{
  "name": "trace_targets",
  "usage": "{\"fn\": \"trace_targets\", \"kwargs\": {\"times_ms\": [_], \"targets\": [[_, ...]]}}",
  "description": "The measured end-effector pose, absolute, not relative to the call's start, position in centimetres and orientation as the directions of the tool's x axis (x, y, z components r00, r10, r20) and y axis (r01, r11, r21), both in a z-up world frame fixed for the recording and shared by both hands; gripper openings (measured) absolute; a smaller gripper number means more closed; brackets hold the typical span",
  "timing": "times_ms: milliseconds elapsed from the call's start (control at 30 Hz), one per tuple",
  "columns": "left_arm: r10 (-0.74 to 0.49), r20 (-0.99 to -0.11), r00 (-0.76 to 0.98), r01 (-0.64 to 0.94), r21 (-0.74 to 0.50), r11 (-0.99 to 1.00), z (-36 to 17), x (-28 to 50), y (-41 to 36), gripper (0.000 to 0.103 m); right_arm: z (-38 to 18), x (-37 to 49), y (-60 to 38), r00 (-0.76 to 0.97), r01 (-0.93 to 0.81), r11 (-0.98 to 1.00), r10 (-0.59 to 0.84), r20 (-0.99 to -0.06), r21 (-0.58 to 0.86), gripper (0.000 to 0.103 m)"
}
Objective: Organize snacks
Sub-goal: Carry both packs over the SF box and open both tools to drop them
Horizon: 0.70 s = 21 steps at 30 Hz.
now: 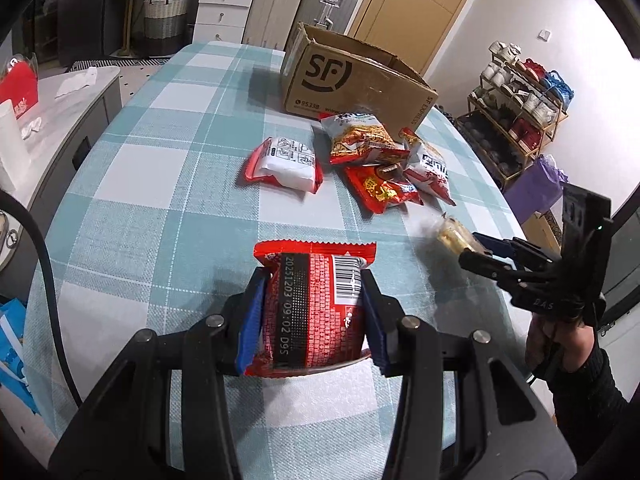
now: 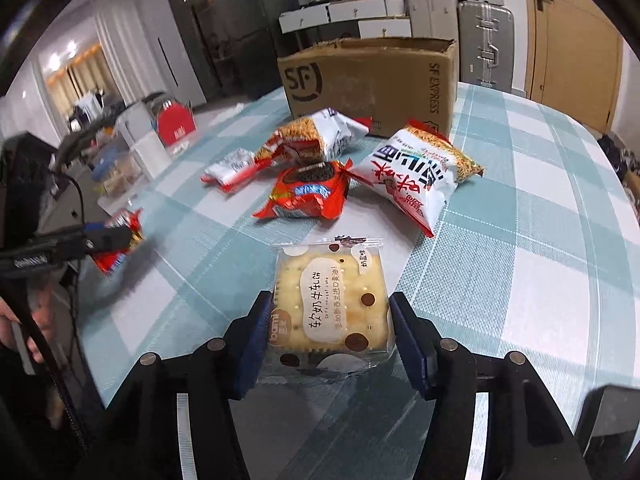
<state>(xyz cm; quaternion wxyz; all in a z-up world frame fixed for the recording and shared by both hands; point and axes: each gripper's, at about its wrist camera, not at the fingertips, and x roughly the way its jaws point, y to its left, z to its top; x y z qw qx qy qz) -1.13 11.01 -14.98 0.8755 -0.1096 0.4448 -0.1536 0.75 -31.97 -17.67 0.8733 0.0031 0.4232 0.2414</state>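
Clamped between the left gripper (image 1: 314, 312) jaws, a red snack packet (image 1: 314, 304) is hanging; the right gripper (image 2: 326, 336) is pinching a cracker pack (image 2: 330, 308), possibly slipping before the cardboard box (image 2: 372, 84) beyond.

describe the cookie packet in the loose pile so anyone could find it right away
Start at the cardboard SF box on the checked tablecloth. In front of it lies a loose pile of snack packets; the cookie packet is its nearest one. It alone is red with dark sandwich cookies pictured, while its neighbours show noodles.
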Motion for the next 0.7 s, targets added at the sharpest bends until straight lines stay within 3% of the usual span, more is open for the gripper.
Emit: {"fn": "trace_targets", "kwargs": {"times_ms": [367, 700], "targets": [[-0.370, -0.749, 0.550, 0.211, -0.304, 0.929, -13.8, -0.7, 10.0, 0.041, -14.9, -0.7, -33.4, 0.508, -0.418, 0.809, 0.586, -0.631, 0.414, 0.059], [-0.361, -0.714, 0.599, 0.266, -0.248, 0.932, -9.2, 1.9, 8.7, 0.041, -8.5, -0.7, -33.4, 0.563, -0.467, 0.783, 0.621, -0.545, 0.411, 0.059]]}}
